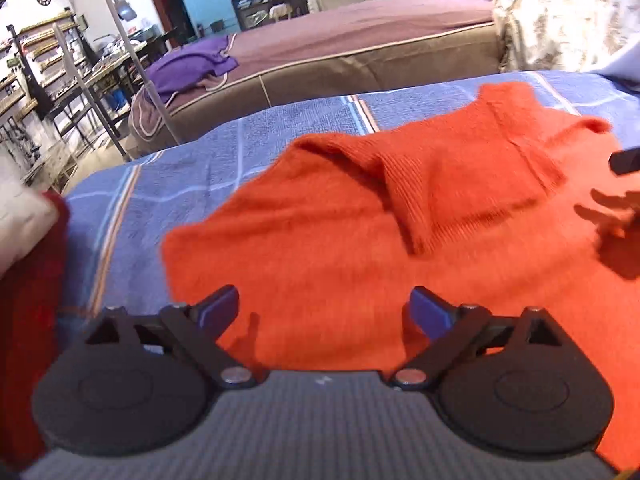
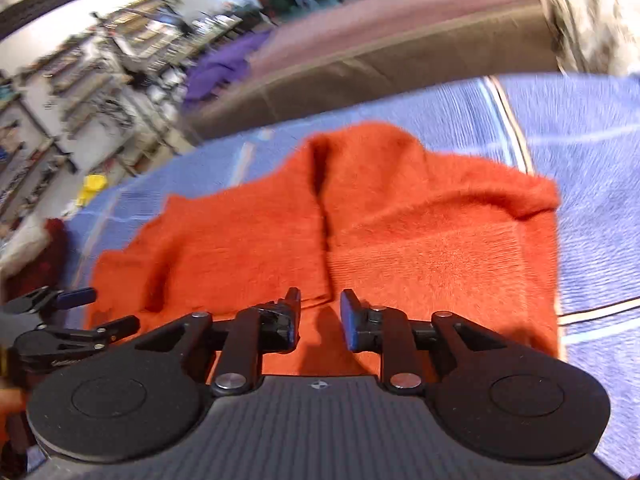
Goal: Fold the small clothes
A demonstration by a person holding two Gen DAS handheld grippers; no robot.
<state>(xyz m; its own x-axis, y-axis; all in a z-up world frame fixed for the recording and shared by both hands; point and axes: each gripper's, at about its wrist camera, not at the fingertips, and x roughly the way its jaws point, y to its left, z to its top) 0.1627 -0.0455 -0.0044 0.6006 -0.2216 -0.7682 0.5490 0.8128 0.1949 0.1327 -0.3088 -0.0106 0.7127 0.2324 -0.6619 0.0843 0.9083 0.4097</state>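
1. Sweater (image 1: 360, 216), orange, fuzzy knit, is lying across the middle of both views on the blue checked bedspread (image 1: 180, 168), with a sleeve or flap (image 1: 440, 184) doubled over its upper centre.
2. Handling, as a judgement: it is looking soft, light and limp, likely sagging and stretching when lifted; the ribbed hem and outer corners are offering the firmest hold.
3. Left gripper (image 1: 322, 310) is hovering at the lower centre of the left view, jaws spread wide, nothing between them.
4. Right gripper (image 2: 320, 314) is hanging over the near hem in the right view, jaws partly parted, gripping nothing.
5. Dark red and white cloth (image 1: 28, 248) is sitting at the left edge.
6. Brown bed (image 1: 360, 52) with a purple garment (image 1: 188, 68) is standing beyond, in the upper part.
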